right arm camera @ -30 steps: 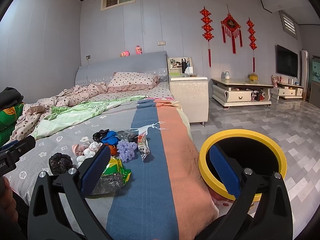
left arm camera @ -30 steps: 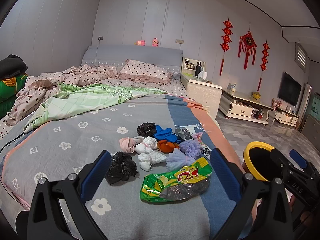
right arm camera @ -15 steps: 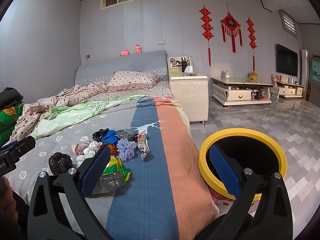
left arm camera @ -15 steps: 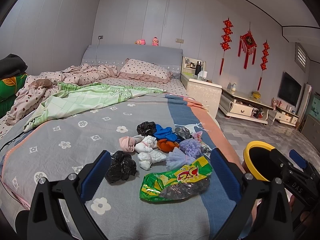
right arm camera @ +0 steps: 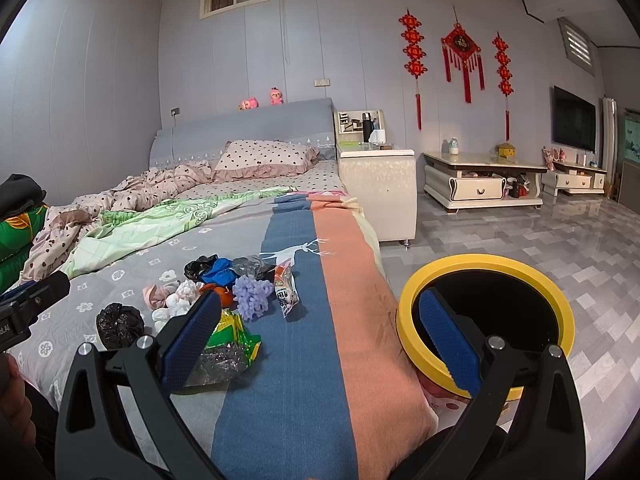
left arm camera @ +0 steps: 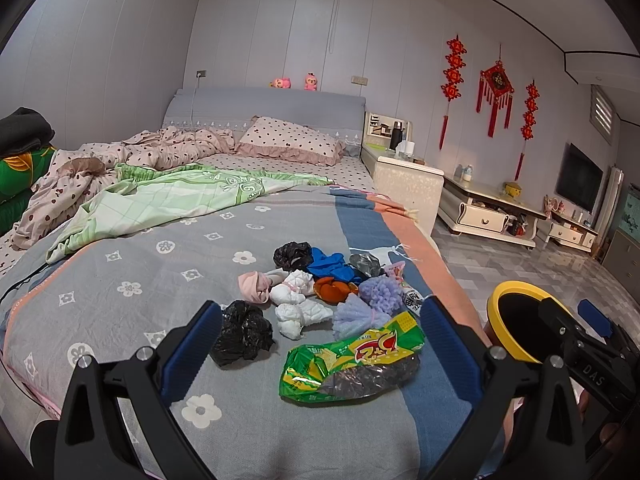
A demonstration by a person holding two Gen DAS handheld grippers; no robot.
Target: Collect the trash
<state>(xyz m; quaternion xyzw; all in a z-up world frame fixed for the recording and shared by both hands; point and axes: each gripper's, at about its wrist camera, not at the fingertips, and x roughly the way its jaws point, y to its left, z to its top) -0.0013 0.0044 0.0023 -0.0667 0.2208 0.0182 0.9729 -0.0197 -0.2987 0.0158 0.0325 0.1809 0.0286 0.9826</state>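
Trash (left arm camera: pixel 320 300) lies in a loose heap on the grey flowered bedspread (left arm camera: pixel 132 280), near the bed's foot and beside its blue stripe. The left gripper (left arm camera: pixel 320 344) hangs above it with fingers spread wide, holding nothing and touching nothing; between its blue pads sit a crumpled black bag (left arm camera: pixel 242 332) and a green snack wrapper (left arm camera: pixel 352 360). The right gripper (right arm camera: pixel 320 340) is likewise wide open and empty, one finger over the wrapper (right arm camera: pixel 228 344), the other over the yellow-rimmed bin (right arm camera: pixel 480 268).

The heap is mixed: white tissue wads (left arm camera: pixel 300 308), a pink cloth scrap (left arm camera: pixel 254 286), an orange piece (left arm camera: pixel 334 289), lilac fluffy bits (left arm camera: pixel 380 292), a blue bag (left arm camera: pixel 330 266), another black bag (left arm camera: pixel 293 255).

The right wrist view shows the bin standing on the tiled floor just beside the bed's edge, its dark inside visible, and a small printed packet (right arm camera: pixel 286 292) on the blue stripe. The left wrist view shows only part of the bin's rim (left arm camera: pixel 504 296) behind the right gripper's body.
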